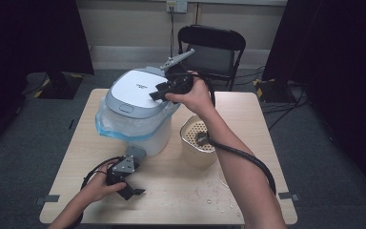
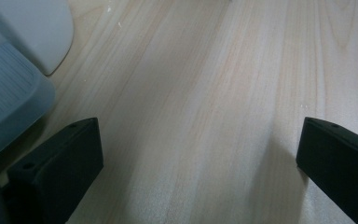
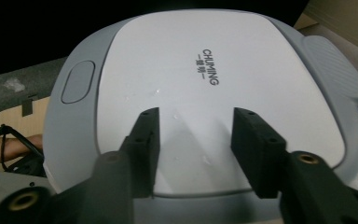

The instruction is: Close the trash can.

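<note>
I am resting my right gripper [image 3: 196,140], jaws narrowly parted and empty, on the cooker lid [image 3: 205,93]; my left gripper [image 2: 200,158] is gaping wide over the desk's [image 2: 205,93] near-left corner

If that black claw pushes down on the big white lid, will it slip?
Probably a bit: the lid looks smooth, glossy and gently domed, so the right gripper may slide. It seems stiff plastic, unlikely to bend. The wide appliance probably won't tip.

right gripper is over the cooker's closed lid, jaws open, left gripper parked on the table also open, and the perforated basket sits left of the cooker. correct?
Not quite: the perforated basket sits to the right of the cooker, as the high view shows. The rest holds: right gripper over the closed lid with jaws open, left gripper low at the table, jaws open.
</note>
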